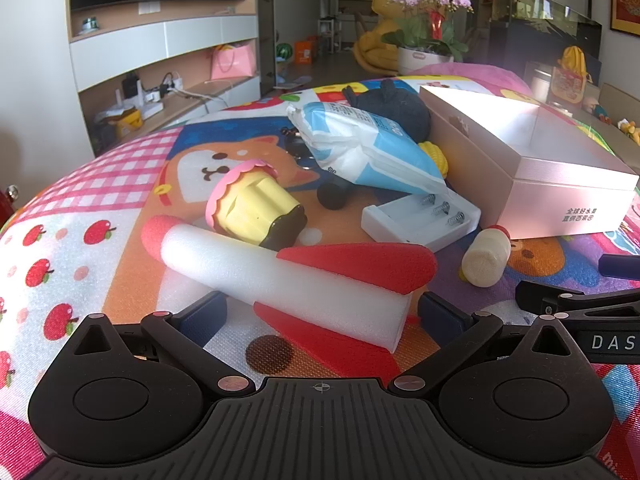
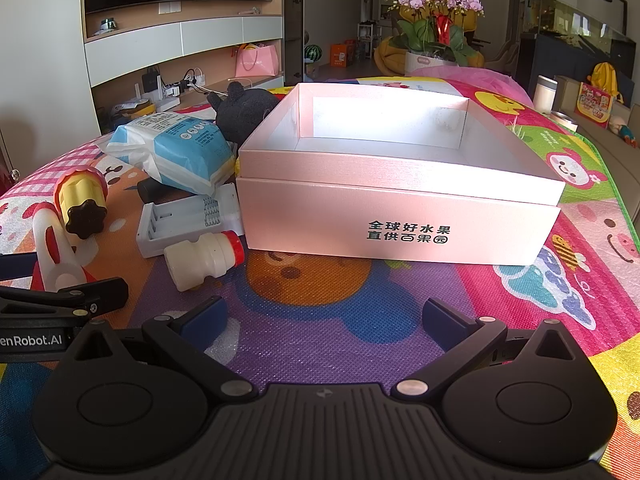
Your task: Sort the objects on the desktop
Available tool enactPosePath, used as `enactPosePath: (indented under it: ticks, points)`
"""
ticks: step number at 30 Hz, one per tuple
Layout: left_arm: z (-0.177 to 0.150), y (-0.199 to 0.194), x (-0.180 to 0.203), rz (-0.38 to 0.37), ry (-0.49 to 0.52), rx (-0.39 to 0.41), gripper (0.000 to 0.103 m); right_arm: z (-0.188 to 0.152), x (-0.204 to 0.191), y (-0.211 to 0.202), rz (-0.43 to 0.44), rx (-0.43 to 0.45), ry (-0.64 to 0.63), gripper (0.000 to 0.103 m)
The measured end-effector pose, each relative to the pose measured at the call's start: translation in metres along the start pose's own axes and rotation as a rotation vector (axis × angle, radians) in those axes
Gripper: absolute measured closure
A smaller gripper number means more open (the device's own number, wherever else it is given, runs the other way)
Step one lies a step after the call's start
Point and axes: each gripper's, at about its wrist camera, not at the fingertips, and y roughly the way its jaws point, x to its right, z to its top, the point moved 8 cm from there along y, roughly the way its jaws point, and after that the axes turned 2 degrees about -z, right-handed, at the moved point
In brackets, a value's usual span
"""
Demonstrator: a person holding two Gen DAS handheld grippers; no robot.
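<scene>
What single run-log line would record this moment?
stage: sorting not started | left claw: open, over foam rocket | right claw: open, empty | pink box: empty | yogurt bottle: on mat

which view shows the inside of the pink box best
The right wrist view: it faces the pink box head on and looks over the front wall onto its white inner walls, with nothing visible inside. The left wrist view shows the pink box only obliquely from the side, its interior washed out by glare.
</scene>
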Motion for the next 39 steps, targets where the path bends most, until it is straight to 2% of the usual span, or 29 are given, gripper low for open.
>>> enactPosePath:
  ticks: [39]
  points:
    - [0.0025,0.0011,0.0021,0.000,-0.001,0.000,0.000,0.0000,0.0001,0.0007,0.000,0.000,0.000,0.000]
